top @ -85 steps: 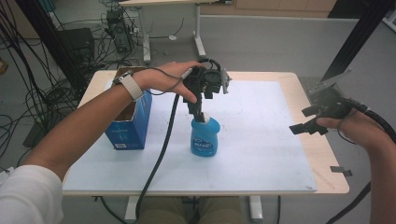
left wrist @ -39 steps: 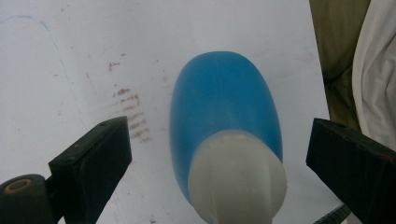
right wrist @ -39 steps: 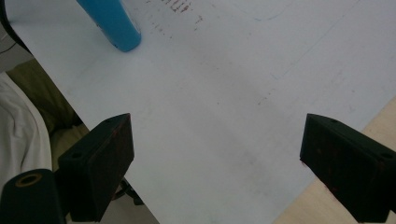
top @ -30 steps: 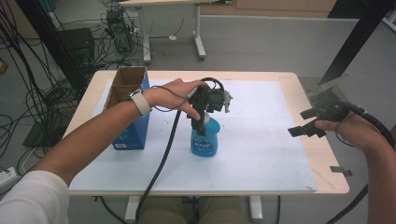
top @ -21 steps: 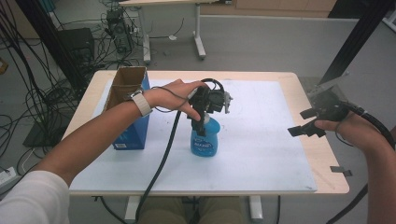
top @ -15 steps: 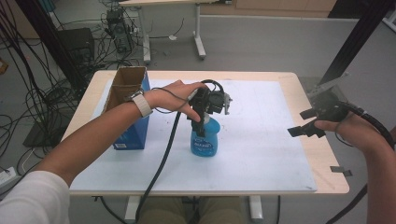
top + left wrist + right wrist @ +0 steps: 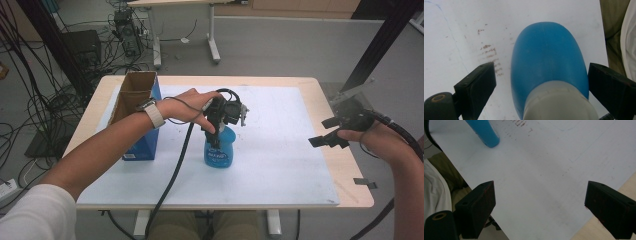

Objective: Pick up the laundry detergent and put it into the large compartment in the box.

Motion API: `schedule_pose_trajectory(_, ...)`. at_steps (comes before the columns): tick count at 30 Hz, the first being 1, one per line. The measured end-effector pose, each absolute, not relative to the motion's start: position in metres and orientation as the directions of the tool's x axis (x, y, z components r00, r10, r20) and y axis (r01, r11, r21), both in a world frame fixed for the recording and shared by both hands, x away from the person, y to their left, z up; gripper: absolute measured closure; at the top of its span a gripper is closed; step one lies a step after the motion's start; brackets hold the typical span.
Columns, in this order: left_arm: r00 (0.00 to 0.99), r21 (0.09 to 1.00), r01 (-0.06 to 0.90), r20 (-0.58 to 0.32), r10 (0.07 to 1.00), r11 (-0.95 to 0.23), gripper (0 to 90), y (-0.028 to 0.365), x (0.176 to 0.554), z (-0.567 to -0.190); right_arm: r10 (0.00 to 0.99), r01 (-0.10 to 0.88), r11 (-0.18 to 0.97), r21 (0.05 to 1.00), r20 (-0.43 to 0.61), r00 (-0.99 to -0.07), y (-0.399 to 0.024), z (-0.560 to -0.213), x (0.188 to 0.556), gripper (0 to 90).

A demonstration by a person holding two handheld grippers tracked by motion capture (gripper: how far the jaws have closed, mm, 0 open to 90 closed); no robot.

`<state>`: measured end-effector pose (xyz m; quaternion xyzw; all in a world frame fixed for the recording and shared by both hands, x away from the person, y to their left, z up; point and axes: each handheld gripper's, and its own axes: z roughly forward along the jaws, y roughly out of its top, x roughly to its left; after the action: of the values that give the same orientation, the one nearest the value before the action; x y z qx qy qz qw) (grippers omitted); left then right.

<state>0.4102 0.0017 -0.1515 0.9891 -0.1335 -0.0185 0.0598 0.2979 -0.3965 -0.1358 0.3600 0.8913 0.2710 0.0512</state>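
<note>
Left hand-held gripper (image 7: 218, 131) — pointing down | jaws closing, astride blue bottle (image 7: 218, 150)

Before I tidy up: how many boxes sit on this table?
1: the open cardboard box, blue-sided, stands at the table's left edge, behind the person's left forearm. Its inside is partly hidden.

A grey floor (image 7: 280, 45) with tangled cables (image 7: 75, 65) surrounds the pale wooden table (image 7: 320, 95)

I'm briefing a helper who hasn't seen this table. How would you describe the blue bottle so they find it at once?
On the white mat covering the wooden table, look near the middle, right of the open blue cardboard box. The blue bottle stands upright there beneath the left tongs, the mat's only rounded plastic container, with a pale neck.
</note>
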Motion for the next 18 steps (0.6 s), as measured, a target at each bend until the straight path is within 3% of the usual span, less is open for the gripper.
schedule_pose_trajectory(11, 0.963, 0.119, -0.264, -0.026, -0.269, -0.957, 13.2, -0.0001, 0.4111, -0.1568, 0.670, 0.614, 0.593, 0.520, 0.104, -0.735, -0.3967, -0.1362, 0.2975, 9.7)
schedule_pose_trajectory(18, 0.963, 0.129, -0.263, -0.031, -0.269, -0.956, 20.7, 0.0009, 0.4131, -0.1598, 0.673, 0.618, 0.591, 0.519, 0.105, -0.732, -0.3978, -0.1365, 0.2973, 9.7)
